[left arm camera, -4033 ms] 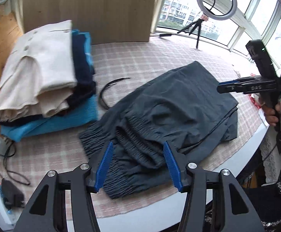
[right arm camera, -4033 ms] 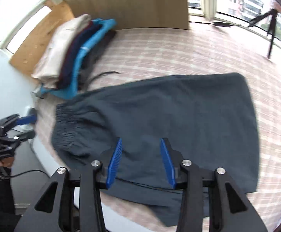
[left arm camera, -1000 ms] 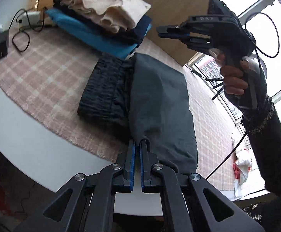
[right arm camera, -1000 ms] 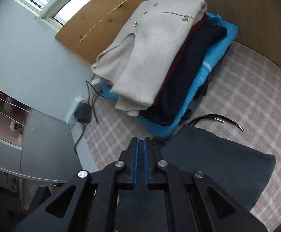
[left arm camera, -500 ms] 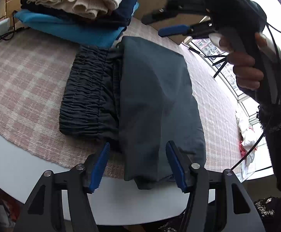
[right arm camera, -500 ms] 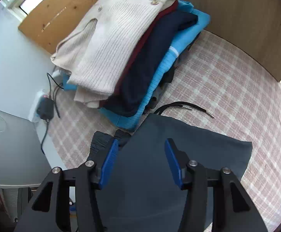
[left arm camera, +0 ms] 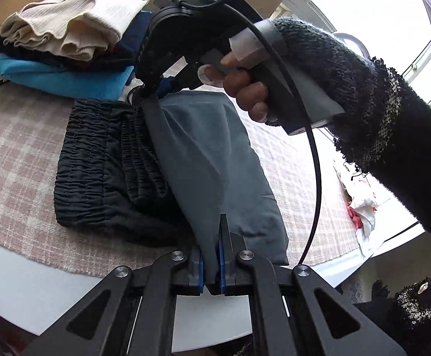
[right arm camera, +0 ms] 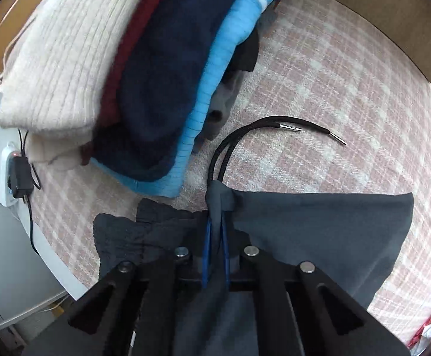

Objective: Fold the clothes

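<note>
On the left, a stack of folded clothes (left arm camera: 67,44) is seen at the back of the worktop (left arm camera: 31,284), a cream ribbed knit on top of dark and bright blue layers. The round white worktop is covered by a pink checked cloth (left arm camera: 10,148). Just beside the stack, the dark grey shorts (left arm camera: 203,160) are laid on the cloth, folded, with the gathered elastic waistband (left arm camera: 96,163) to the left and a smoother grey panel folded over to the right.

The near edge of that grey panel is pinched by the left hand-held gripper (left arm camera: 211,267), whose blue pads have just been closing and are now shut on the fabric. At the far edge, next to the stack, the fabric is clamped by the right hand-held gripper (right arm camera: 217,255), pointed straight down, its jaws likewise just closed with a bunch of grey cloth caught between them. That gripper's handle is held by a hand (left arm camera: 242,86) in a dark knitted sleeve (left arm camera: 393,124).

A black drawstring (right arm camera: 263,130) with metal tips is seen trailing from the shorts across the checked cloth.
</note>
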Motion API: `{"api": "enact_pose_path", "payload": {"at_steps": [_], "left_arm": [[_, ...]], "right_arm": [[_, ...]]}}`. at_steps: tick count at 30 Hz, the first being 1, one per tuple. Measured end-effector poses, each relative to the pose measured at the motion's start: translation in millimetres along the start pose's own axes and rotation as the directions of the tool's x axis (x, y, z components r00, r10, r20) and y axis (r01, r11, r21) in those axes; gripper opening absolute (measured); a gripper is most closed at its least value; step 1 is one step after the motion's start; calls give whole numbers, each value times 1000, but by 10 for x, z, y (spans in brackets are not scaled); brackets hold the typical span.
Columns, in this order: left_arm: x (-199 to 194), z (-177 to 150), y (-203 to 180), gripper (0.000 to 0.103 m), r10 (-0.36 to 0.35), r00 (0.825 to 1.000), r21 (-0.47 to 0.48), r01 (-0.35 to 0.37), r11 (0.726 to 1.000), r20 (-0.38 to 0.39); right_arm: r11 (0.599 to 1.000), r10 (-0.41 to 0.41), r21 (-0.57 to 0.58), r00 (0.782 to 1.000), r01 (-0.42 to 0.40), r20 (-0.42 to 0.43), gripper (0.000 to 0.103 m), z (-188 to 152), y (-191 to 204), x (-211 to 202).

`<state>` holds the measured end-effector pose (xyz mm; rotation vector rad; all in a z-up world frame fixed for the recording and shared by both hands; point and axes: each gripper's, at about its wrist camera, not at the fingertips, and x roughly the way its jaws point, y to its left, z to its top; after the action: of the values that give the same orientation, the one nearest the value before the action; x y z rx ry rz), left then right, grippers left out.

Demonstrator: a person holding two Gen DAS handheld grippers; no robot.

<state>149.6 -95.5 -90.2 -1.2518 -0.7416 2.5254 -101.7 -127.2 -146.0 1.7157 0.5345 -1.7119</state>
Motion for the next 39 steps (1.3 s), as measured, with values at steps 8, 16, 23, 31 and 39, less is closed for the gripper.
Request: {"api": "enact_pose_path", "payload": {"at_steps": [8, 16, 23, 31, 39], "left_arm": [[-400, -189, 221, 5, 53, 998, 7, -53, 999, 36], [-406, -291, 719, 14, 190, 975, -31, -195, 980, -116], [-597, 356, 726, 21, 236, 972, 56, -236, 970, -8], [451, 1005, 697, 24, 210, 972, 191, -189, 963, -101], [345, 1215, 729, 24, 304, 950, 221, -281, 934, -78]], "right_arm": [[982, 188, -44, 974, -184, 127, 4, -133, 298, -374], [947, 290, -169, 954, -273, 80, 17, -297, 549, -383], [965, 241, -2, 890, -261, 388, 59, -1175, -734, -1024], [952, 254, 62, 887, -299, 386, 59, -1407, -1095, -303], [944, 200, 175, 907, -280, 372, 55, -1889, -1649, -408]]}}
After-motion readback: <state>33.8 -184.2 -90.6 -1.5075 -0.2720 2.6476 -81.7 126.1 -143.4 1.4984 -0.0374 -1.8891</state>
